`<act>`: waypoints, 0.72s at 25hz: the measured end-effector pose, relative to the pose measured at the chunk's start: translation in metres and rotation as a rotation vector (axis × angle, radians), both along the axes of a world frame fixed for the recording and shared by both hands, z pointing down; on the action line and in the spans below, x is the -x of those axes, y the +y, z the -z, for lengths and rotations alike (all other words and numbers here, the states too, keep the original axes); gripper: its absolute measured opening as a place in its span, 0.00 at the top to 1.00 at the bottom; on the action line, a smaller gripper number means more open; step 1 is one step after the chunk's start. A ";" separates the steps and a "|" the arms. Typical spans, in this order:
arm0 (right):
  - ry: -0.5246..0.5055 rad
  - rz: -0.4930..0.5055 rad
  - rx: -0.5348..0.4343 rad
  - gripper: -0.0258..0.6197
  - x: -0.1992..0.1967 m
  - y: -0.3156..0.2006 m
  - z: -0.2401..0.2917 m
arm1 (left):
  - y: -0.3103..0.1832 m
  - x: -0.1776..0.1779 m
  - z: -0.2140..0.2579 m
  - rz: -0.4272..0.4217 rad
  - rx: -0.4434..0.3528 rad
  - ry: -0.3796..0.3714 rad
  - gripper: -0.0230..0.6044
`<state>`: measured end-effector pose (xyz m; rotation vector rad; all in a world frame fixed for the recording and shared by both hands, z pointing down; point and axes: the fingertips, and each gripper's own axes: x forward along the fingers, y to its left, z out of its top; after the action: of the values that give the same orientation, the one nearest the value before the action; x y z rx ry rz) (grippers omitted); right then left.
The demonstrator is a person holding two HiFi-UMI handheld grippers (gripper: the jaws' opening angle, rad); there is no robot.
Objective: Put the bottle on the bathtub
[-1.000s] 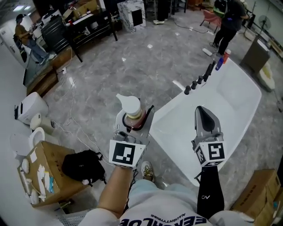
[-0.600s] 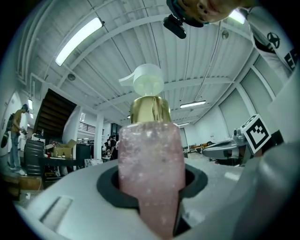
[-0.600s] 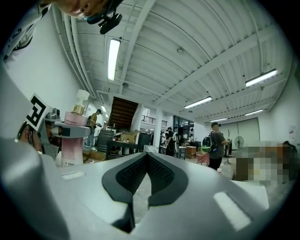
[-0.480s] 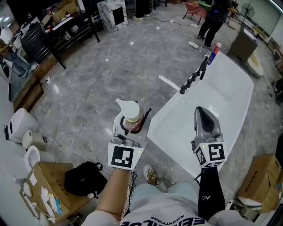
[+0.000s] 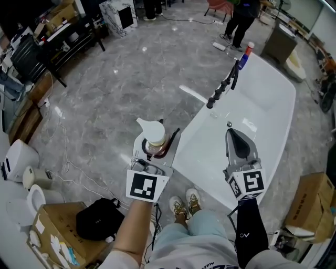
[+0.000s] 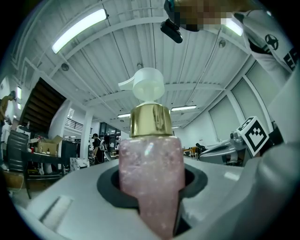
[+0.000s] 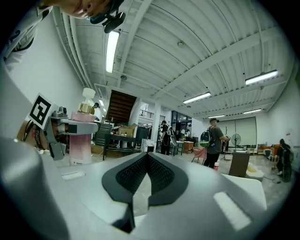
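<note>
A pink pump bottle with a gold collar and white pump head stands upright in my left gripper, which is shut on its body. It hangs over the grey floor, just left of the white bathtub's near rim. The left gripper view shows the bottle filling the middle between the jaws of the left gripper. My right gripper is shut and empty above the tub's near end. In the right gripper view the right gripper has its pads pressed together, and the bottle shows at the left.
Black faucet fittings line the tub's left rim, with a red-capped blue bottle at the far corner. A black bag and cardboard box lie at lower left, another box at right. A person stands beyond the tub.
The view has moved forward along the tub, so the tub and faucets sit closer and lower in frame. Both grippers keep the same pose, the bottle still held.
</note>
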<state>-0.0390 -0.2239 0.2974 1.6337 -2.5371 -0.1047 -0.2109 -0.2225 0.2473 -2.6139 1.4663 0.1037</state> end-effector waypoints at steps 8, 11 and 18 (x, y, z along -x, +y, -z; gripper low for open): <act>0.032 0.017 0.024 0.91 0.002 -0.016 -0.044 | -0.030 -0.007 -0.026 -0.044 0.005 0.020 0.49; 0.031 0.021 0.035 0.91 0.000 -0.026 -0.062 | -0.043 -0.014 -0.042 -0.061 0.015 0.035 0.49; 0.055 0.077 0.034 0.91 0.002 -0.055 -0.101 | -0.079 -0.035 -0.086 -0.116 0.037 0.033 0.49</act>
<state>-0.0415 -0.2786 0.3986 1.4997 -2.5465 -0.1114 -0.1754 -0.3011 0.3329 -2.7392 1.3383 0.1345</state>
